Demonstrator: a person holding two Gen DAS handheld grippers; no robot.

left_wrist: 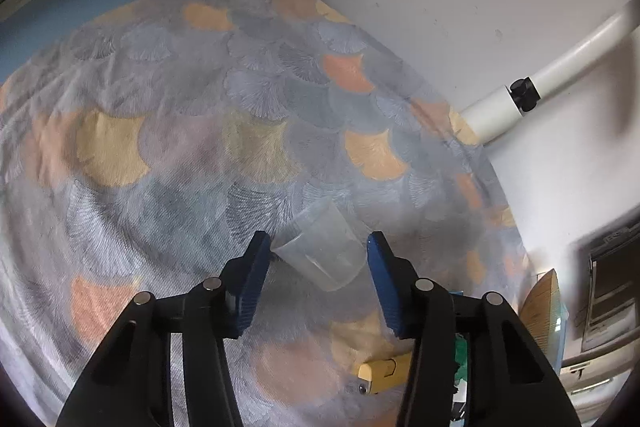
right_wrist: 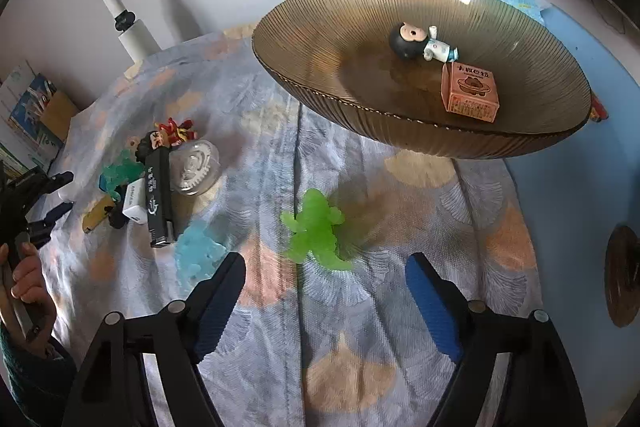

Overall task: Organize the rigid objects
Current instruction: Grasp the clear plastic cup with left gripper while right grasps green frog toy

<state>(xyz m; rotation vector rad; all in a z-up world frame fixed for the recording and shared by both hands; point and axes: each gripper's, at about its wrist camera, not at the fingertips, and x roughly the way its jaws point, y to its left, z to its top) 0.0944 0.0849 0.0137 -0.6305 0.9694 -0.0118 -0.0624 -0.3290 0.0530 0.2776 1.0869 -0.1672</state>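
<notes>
A clear plastic cup (left_wrist: 320,251) lies on its side on the patterned cloth (left_wrist: 180,107). My left gripper (left_wrist: 319,239) is around it, and both blue pads (left_wrist: 252,279) rest against its sides. In the right wrist view a green translucent figure (right_wrist: 316,231) lies on the cloth just beyond my right gripper (right_wrist: 326,265), which stands open and empty above it. An amber ribbed glass bowl (right_wrist: 320,59) behind it holds a small doll (right_wrist: 420,43) and a pink box (right_wrist: 470,93).
A pile sits at the left: a black bar (right_wrist: 160,195), a white block (right_wrist: 134,203), a clear round lid (right_wrist: 196,167), teal (right_wrist: 120,171) and red (right_wrist: 176,131) figures. A blue figure (right_wrist: 198,251) and a yellow item (left_wrist: 380,371) lie nearby. A white pole (left_wrist: 540,79) stands by the wall. A person's hand (right_wrist: 24,267) shows at the left edge.
</notes>
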